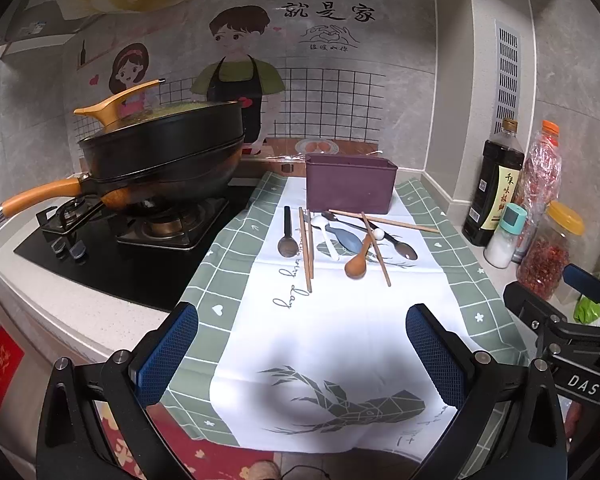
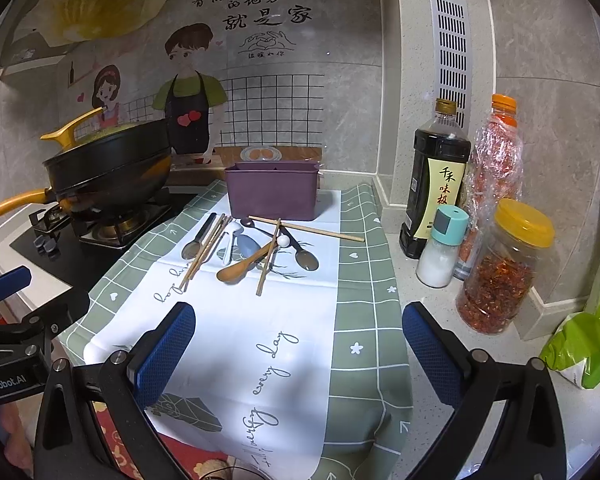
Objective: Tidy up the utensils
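A home kitchen. On the left of the frame a gas hob (image 1: 168, 226) is sunk into the speckled stone bench (image 2: 432, 320), with a black lidded wok (image 1: 160, 156) standing on one burner. A cartoon wall sticker (image 1: 236, 68) of a couple in aprons covers the tiled wall behind it. At the right stand a soy sauce bottle (image 2: 436, 184), a salt shaker (image 2: 442, 248) and a jar of chilli flakes (image 2: 504, 272). A checked green-and-white cloth (image 1: 340, 328) lies over the bench, with wooden chopsticks (image 1: 306, 248), spoons (image 1: 288, 236) and a purple utensil box (image 1: 350, 188) on it.
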{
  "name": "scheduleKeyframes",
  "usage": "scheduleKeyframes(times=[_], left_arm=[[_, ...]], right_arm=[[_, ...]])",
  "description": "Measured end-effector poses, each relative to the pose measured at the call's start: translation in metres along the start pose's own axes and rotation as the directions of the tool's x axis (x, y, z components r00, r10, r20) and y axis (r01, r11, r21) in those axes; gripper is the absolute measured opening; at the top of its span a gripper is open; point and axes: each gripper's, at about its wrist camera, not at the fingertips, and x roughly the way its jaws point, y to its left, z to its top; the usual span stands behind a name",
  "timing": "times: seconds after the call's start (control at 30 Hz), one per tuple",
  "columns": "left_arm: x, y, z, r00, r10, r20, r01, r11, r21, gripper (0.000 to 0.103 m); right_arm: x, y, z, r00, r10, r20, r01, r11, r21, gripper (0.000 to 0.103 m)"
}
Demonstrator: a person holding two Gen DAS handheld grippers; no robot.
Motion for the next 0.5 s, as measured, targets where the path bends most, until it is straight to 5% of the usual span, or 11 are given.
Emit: scheduleKeyframes(times=[0.5], left_arm=[[-0.0026, 0.0075, -0.0046, 1.000, -0.001, -0.007, 0.001, 1.000, -0.009, 0.103]], right_arm=[[0.0026, -0.0052, 0.0003, 1.000, 0.001, -0.009, -0.001, 1.000, 0.011, 0.103]])
